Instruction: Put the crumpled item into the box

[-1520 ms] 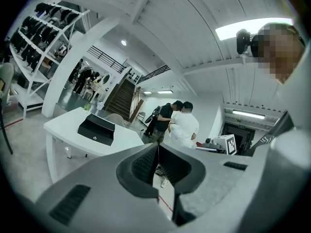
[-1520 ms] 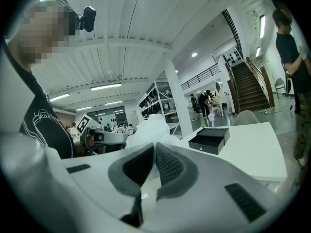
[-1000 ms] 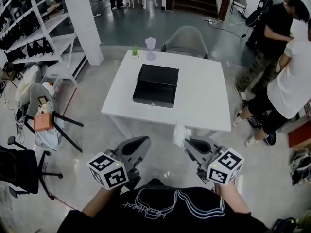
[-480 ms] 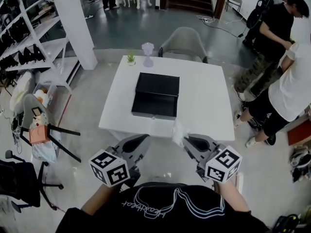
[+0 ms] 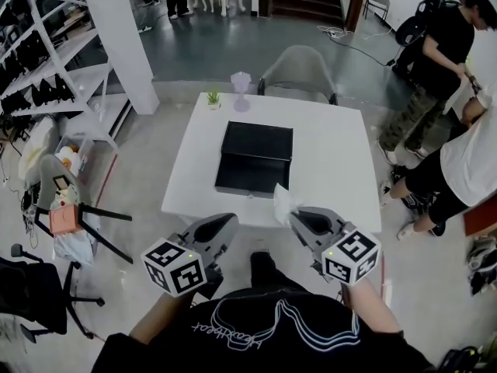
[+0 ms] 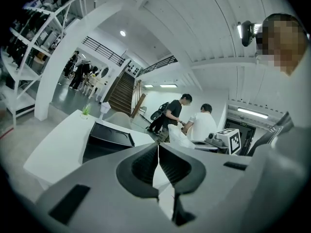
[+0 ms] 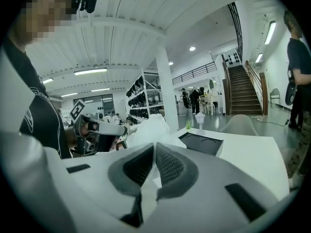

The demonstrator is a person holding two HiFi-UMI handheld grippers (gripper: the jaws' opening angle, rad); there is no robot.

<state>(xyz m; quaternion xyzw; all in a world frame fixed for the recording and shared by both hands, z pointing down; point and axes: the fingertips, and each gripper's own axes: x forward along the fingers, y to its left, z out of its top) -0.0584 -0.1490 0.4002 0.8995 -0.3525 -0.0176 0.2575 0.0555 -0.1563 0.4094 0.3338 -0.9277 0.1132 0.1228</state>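
Crumpled item (image 5: 283, 200) transport looks like the step in hand, with the drop not yet made: the white surface (image 5: 334, 154) stands ahead and carries the black box (image 5: 255, 159), which lies open, and nothing white shows inside it. The right gripper (image 5: 293, 217) hangs just off the near edge of the surface, its fingers clamped on the lower part of the white crumpled item. The item sticks up above them in the air, near the box's front wall but not over the box. The left gripper (image 5: 231, 222) hovers beside it, fingers closed against each other with nothing between. The next move likely calls for carrying the right gripper forward until the item is over the open box, lowering it, then parting the fingers; so light a thing may cling to them, so a low release seems wise
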